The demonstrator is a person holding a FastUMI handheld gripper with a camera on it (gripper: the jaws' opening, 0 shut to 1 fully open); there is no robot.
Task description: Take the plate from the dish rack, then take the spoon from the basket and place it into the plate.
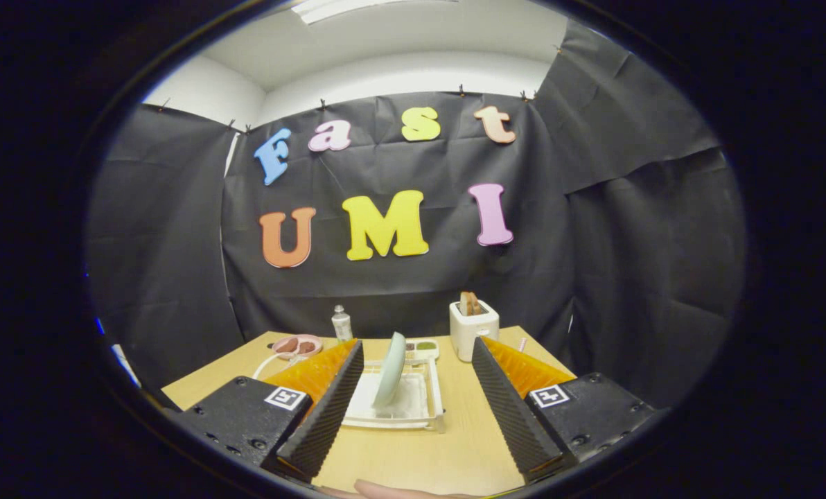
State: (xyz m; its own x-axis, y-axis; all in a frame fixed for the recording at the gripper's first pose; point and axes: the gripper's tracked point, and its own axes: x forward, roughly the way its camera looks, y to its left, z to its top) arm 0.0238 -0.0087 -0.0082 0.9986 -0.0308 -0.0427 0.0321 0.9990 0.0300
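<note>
Jaws wide apart, clamped on nothing, held above desk. Plate upright on edge in white rack, between the jaws and just ahead of them. Rack flat on desk, plate leaning slightly. Beyond rack, small tray with dark and green contents. White basket farther back, beside the right finger, brown items sticking up from it; spoon not distinguishable. Pink dish with brown pieces and a small bottle at far left of desk, white cable curling near dish. Fingertip visible below jaws.
</note>
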